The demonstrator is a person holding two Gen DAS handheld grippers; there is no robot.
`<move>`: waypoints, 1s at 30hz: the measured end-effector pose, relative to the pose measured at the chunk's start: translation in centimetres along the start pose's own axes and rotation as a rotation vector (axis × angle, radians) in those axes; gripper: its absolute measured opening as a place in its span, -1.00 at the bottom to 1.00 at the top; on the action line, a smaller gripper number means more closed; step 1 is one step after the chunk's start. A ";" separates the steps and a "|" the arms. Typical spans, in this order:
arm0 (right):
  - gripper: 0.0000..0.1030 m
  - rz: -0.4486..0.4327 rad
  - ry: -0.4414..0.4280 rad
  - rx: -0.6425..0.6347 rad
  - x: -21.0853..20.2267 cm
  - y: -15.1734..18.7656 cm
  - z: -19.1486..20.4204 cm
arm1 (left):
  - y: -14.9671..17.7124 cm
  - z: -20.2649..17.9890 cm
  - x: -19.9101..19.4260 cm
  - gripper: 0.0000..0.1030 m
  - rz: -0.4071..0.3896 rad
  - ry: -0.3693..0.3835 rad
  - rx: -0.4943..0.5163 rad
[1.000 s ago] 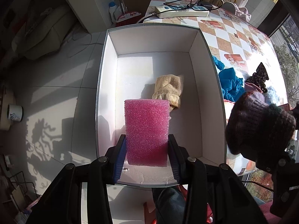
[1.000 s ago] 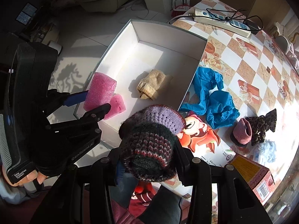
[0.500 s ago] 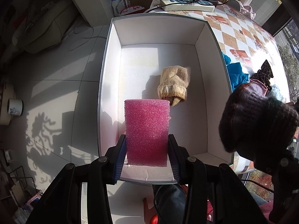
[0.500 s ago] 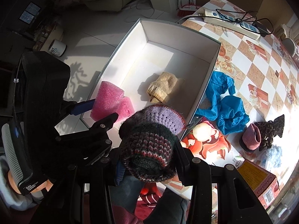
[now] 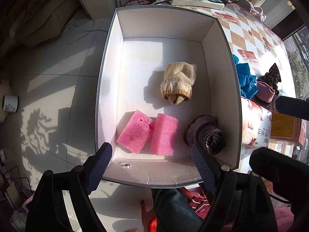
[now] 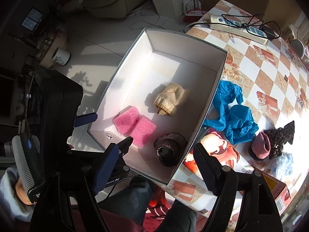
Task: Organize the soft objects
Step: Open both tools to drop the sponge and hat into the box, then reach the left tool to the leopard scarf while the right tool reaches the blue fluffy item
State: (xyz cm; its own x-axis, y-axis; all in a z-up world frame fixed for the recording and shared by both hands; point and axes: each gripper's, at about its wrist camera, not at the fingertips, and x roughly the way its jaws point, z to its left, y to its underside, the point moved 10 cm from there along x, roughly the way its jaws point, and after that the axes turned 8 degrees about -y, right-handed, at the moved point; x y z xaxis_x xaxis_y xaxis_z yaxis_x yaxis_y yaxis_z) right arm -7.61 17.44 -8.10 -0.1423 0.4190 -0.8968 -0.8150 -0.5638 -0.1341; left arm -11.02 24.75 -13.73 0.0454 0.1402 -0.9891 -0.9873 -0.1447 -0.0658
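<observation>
Both grippers hang above the near end of the white box (image 5: 218,73), which sits at the left edge of the checked bench (image 6: 256,61).

Left gripper (image 5: 152,160): fingers released, having just been opening; nothing lies between the pads. The pink sponge (image 5: 164,134) it let go lies on the box floor at about 6 o'clock in the left wrist view, touching a second pink sponge (image 5: 134,131) on its 9 o'clock side.

Right gripper (image 6: 158,164): fingers likewise released, having just been opening, and gripping nothing. The knitted purple hat (image 6: 169,150) lies in the near right corner of the box, against the right wall, just beside the sponges but apart from them.

A rolled beige sock (image 5: 178,83) lies mid-box, at 12 o'clock from the sponges, well apart from the walls.

Outside the box, on the bench: a crumpled blue cloth (image 6: 233,116) just beside the right wall; at 3 o'clock from it a pink sock roll (image 6: 259,147) touching a leopard-print item (image 6: 280,137). A power strip (image 6: 237,29) lies at the far end.
</observation>
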 end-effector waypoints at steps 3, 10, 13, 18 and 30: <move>0.57 -0.007 0.002 0.021 -0.2 0.0 -0.5 | -0.2 -0.6 -0.4 1.00 -0.013 0.054 -0.007; 0.57 -0.049 0.011 0.127 -1.5 -0.3 -3.2 | -1.7 -0.9 -1.8 1.00 -0.056 0.176 -0.066; 0.57 -0.066 0.014 0.166 -2.3 -0.2 -4.4 | -1.9 -1.4 -1.8 1.00 -0.048 0.175 -0.054; 0.57 -0.108 0.018 0.238 -4.2 0.5 -6.7 | -2.5 -2.9 -2.0 1.00 -0.037 0.171 -0.006; 0.57 -0.248 0.051 0.509 -12.0 4.5 -16.4 | -6.4 -11.3 -4.6 1.00 -0.098 0.133 0.221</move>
State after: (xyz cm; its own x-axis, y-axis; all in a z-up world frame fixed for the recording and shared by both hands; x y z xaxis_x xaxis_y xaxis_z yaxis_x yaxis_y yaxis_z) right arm -0.34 -1.82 -4.88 0.1044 0.4533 -0.8852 -0.9904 -0.0332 -0.1339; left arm -3.21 13.98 -10.28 0.1477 0.0111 -0.9890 -0.9858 0.0829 -0.1463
